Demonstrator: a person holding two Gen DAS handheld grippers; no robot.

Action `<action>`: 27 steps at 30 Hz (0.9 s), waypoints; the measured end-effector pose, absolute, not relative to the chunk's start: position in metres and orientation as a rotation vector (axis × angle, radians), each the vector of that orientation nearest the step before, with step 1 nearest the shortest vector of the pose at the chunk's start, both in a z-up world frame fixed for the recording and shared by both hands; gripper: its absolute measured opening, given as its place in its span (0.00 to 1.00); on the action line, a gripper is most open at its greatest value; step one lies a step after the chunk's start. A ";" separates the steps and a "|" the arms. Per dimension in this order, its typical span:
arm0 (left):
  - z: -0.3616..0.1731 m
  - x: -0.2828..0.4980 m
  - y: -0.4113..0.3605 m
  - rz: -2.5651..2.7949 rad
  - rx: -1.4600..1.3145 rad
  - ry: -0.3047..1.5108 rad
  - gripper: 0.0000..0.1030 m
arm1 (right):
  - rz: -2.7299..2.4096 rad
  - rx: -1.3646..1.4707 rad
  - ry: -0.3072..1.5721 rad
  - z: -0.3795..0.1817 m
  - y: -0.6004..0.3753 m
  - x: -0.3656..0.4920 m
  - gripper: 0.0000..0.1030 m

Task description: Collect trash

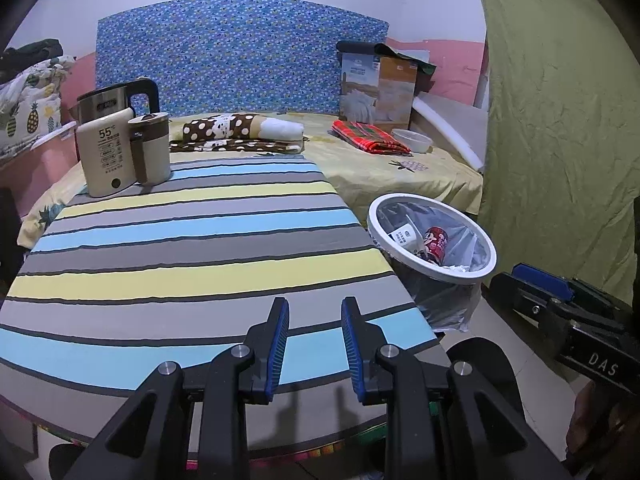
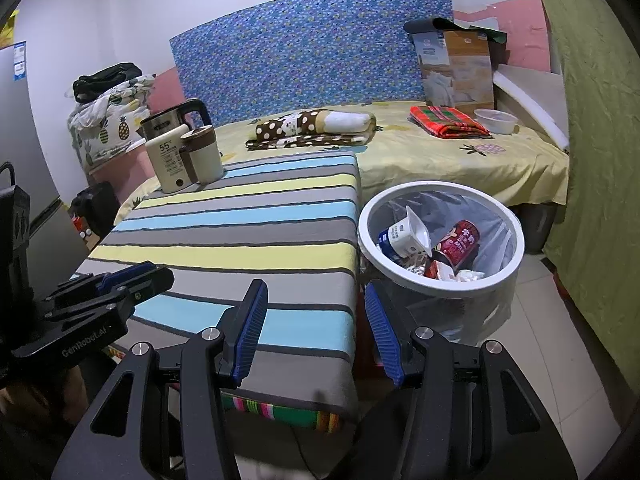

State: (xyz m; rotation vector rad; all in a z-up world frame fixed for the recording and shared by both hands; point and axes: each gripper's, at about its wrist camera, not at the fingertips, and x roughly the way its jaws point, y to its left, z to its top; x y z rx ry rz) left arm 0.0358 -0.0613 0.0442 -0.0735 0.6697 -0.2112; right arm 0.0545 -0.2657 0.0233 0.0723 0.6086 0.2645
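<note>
We hold both tools low over the near end of the striped cloth-covered bench (image 1: pixel 192 264), neither carrying anything. Our left gripper (image 1: pixel 315 344) has its blue ribbed pads spread with bare cloth showing between them; our right gripper (image 2: pixel 316 328) is spread wider, straddling the bench's right edge with one pad over the cloth and one over the gap toward the floor.

The trash sits where it should: the round white-rimmed bin lined with a clear plastic bag (image 2: pixel 400 276) stands on the floor just beside the bench's right side, close enough for a short sideways carry. Inside we see a white-and-blue paper cup (image 2: pixel 400 240), a red printed can (image 2: pixel 458 240) and some crumpled white scraps, all below the rim.

The stretch of bench in front of us shows no loose litter. At its far left corner stand a cream insulated jug marked 55 (image 1: pixel 106 152) and a cream-and-brown lidded mug (image 1: pixel 154 148), touching, with a steel electric kettle (image 1: pixel 116 98) behind; we judge these to be kept items, parked out of the working area.

On the bed beyond, a shallow translucent plastic bowl (image 2: pixel 496 120) lies near a folded red checked cloth (image 2: pixel 448 120); whether it counts as trash we cannot tell.

Judgement: collection looks largely finished, grippers spread in a rest pose.
</note>
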 end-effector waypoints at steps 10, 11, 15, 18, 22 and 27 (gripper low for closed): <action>0.044 0.035 -0.062 -0.205 -0.071 0.666 0.26 | 0.263 0.072 0.613 0.022 -0.264 0.053 0.51; 0.044 0.035 -0.062 -0.205 -0.070 0.665 0.26 | 0.261 0.072 0.613 0.022 -0.264 0.052 0.51; 0.044 0.035 -0.063 -0.205 -0.072 0.667 0.26 | 0.261 0.071 0.613 0.022 -0.263 0.053 0.51; 0.044 0.036 -0.064 -0.206 -0.075 0.669 0.26 | 0.261 0.073 0.615 0.022 -0.263 0.052 0.51; 0.044 0.036 -0.064 -0.206 -0.074 0.669 0.26 | 0.260 0.073 0.617 0.022 -0.262 0.052 0.51; 0.044 0.037 -0.064 -0.206 -0.071 0.671 0.26 | 0.262 0.073 0.617 0.022 -0.263 0.054 0.51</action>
